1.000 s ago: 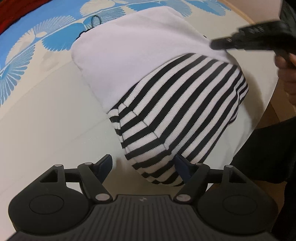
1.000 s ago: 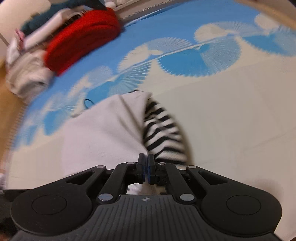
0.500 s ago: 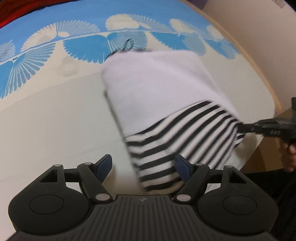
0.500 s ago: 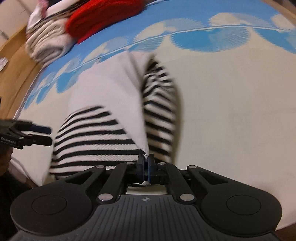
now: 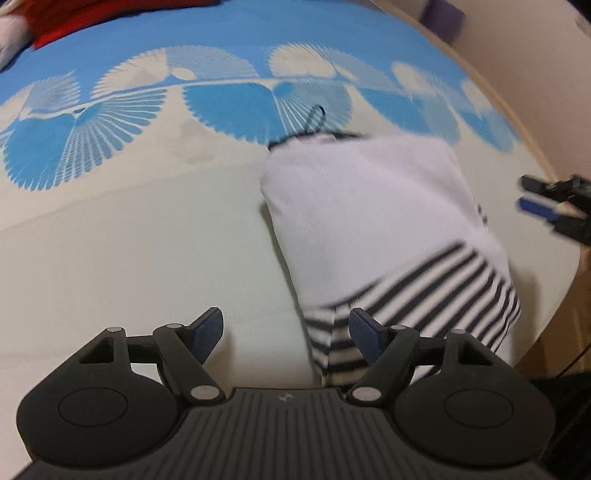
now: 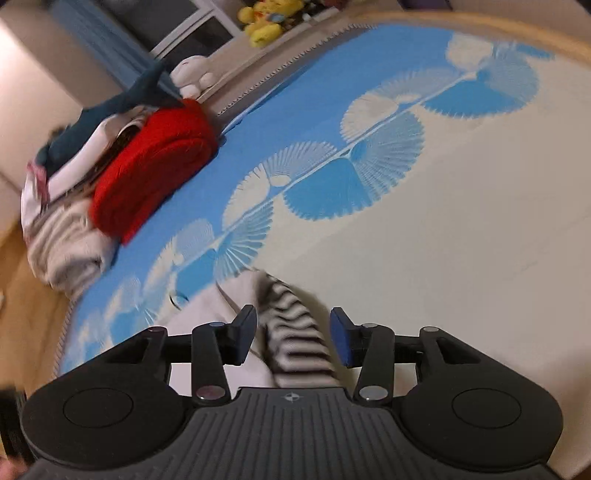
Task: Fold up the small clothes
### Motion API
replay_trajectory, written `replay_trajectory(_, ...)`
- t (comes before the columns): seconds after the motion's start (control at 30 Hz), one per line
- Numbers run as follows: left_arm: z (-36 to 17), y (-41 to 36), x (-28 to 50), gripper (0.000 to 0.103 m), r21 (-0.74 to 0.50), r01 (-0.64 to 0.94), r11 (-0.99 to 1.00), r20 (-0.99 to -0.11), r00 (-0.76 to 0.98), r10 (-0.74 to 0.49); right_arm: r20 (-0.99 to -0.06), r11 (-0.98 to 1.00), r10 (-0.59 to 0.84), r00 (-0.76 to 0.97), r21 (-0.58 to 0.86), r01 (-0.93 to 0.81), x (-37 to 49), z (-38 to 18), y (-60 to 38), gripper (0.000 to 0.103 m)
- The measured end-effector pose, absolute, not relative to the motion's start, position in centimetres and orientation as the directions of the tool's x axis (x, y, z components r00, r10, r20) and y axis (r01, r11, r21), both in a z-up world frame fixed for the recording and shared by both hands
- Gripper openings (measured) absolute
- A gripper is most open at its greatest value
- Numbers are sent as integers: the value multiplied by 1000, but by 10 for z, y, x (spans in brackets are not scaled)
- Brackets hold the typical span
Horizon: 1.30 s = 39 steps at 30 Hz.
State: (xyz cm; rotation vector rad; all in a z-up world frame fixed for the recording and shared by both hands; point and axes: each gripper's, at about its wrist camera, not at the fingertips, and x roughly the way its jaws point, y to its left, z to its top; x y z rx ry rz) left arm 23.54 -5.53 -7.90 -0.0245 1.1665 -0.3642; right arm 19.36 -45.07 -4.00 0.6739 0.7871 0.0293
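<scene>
A small folded garment point(image 5: 373, 218), white with black-and-white striped parts, lies on the cream and blue bedspread point(image 5: 129, 240). My left gripper point(image 5: 286, 334) is open and empty just in front of its near striped edge. My right gripper point(image 6: 291, 338) is open and empty, its jaws either side of the garment's striped edge point(image 6: 295, 332) without holding it. The right gripper also shows in the left wrist view point(image 5: 546, 210), open, off the garment's right side.
A red folded blanket point(image 6: 155, 166) and a pile of clothes point(image 6: 62, 236) lie at the far end of the bed, with plush toys point(image 6: 266, 18) behind. The bed's wooden edge point(image 5: 532, 147) runs close on the right.
My right gripper has opened and let go of the garment, then drawn back. The striped part now lies folded on the white part. My left gripper has shifted left and stays open.
</scene>
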Motion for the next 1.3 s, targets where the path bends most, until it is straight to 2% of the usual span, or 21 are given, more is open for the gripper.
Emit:
replay_trajectory(0.13, -76, -48, 249, 80, -240, 188, 952, -880, 371, -295, -668, 756, 321, 671, 608, 244, 240, -62, -426, 53)
replay_trajectory(0.27, -80, -45, 257, 80, -246, 135, 960, -878, 388, -280, -688, 722, 332, 645, 626, 296, 271, -81, -415, 53)
replay_trajectory(0.3, -80, -45, 259, 80, -260, 120, 958, -875, 390, -286, -682, 709, 351, 642, 641, 293, 277, -85, -412, 50)
replay_trajectory(0.37, -81, -43, 263, 80, -289, 95, 953, -869, 391, -303, -661, 700, 388, 642, 664, 261, 283, -86, -409, 9)
replay_trajectory(0.4, -82, -43, 265, 80, -305, 81, 949, -866, 391, -312, -653, 708, 389, 650, 663, 243, 284, -82, -409, 3)
replay_trajectory(0.5, -87, -47, 271, 80, -356, 60, 933, -857, 376, -351, -565, 682, 306, 766, 692, 237, 273, -61, -431, 3)
replay_trajectory(0.6, -92, -53, 275, 80, -397, 51, 917, -850, 357, -388, -751, 829, 79, 656, 415, 375, 278, -72, -428, 3)
replay_trajectory(0.67, -95, -56, 278, 80, -418, 36, 908, -846, 348, -403, -783, 796, 117, 611, 442, 414, 277, -86, -437, 6)
replay_trajectory(0.73, -100, -54, 282, 81, -461, 4, 888, -834, 340, -434, -771, 766, 126, 624, 475, 433, 271, -82, -446, 29)
replay_trajectory(0.77, -101, -53, 284, 82, -483, -14, 876, -826, 340, -450, -759, 766, 88, 644, 466, 444, 265, -73, -448, 36)
replay_trajectory(0.8, -103, -51, 286, 83, -507, -34, 861, -816, 341, -467, -742, 766, 62, 668, 464, 445, 259, -65, -450, 54)
replay_trajectory(0.83, -106, -50, 289, 83, -524, -52, 850, -809, 341, -478, -716, 762, 57, 696, 481, 432, 250, -59, -452, 64)
replay_trajectory(0.93, -117, -49, 299, 84, -567, -114, 816, -795, 334, -507, -672, 748, 197, 714, 574, 334, 239, -56, -450, 76)
replay_trajectory(1.0, -129, -49, 305, 84, -589, -163, 791, -791, 315, -524, -677, 753, 318, 664, 606, 257, 238, -65, -442, 76)
replay_trajectory(1.07, -139, -51, 310, 84, -603, -204, 771, -789, 298, -537, -696, 781, 360, 621, 589, 207, 238, -71, -431, 78)
replay_trajectory(1.2, -155, -57, 321, 87, -639, -235, 732, -765, 285, -577, -809, 849, 308, 500, 471, 240, 239, -99, -423, 79)
replay_trajectory(1.3, -165, -63, 329, 88, -666, -237, 708, -745, 269, -611, -844, 853, 263, 467, 430, 297, 240, -111, -427, 80)
